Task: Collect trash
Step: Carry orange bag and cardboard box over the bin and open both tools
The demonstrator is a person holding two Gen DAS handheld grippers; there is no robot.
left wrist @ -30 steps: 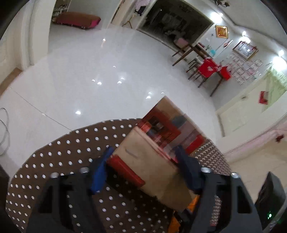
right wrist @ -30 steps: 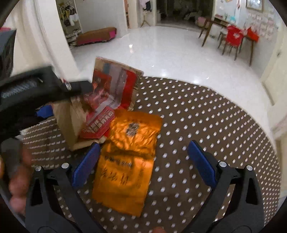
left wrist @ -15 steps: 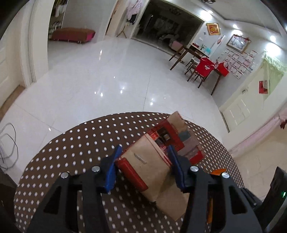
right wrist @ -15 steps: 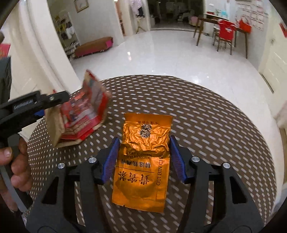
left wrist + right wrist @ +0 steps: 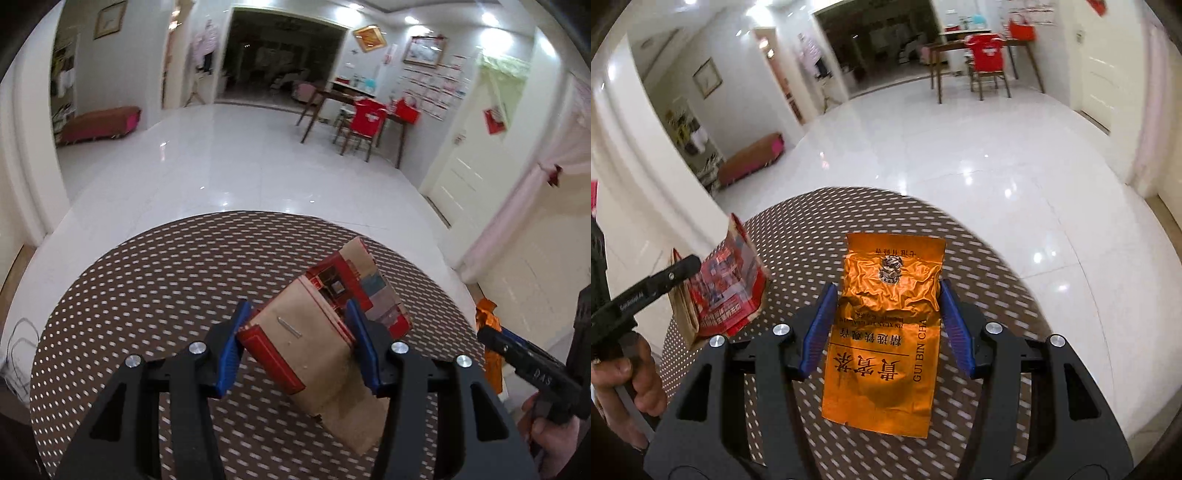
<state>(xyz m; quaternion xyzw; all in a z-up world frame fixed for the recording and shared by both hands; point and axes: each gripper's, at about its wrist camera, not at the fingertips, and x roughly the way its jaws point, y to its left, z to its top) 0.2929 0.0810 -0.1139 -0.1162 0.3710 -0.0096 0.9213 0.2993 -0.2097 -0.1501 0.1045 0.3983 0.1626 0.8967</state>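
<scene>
Left wrist view: left claw (image 5: 299, 343) is clamped on the paper bag (image 5: 314, 350), blue pads (image 5: 231, 349) pressing both sides. The bag is brown with red print and a staple on its near face. It is tilted, its far end pointing up and to the right, held above the dotted tabletop (image 5: 147, 288). At the right edge, part of the right claw's black arm and a sliver of the orange pouch (image 5: 489, 334) show; the pouch face is hidden here.

Right wrist view: right claw (image 5: 884, 325) grips the orange pouch (image 5: 886, 332) between its pads (image 5: 955, 328). The pouch is crinkled foil, printed "GUI BIN CHA" with Chinese characters. Its near end hangs toward the camera, below the pads. Whether the far end touches the tabletop (image 5: 979, 258) cannot be told. The bag (image 5: 720, 291) appears at left from its printed red side, the left claw's finger in front of it, bag and pouch apart. The person's left hand (image 5: 626, 384) is on the handle at lower left.

Only the left view shows the staple and plain brown face of the bag. Only the right view shows the pouch's lettering. Both views: white tiled floor, table with red chair (image 5: 365, 120) at the far wall.
</scene>
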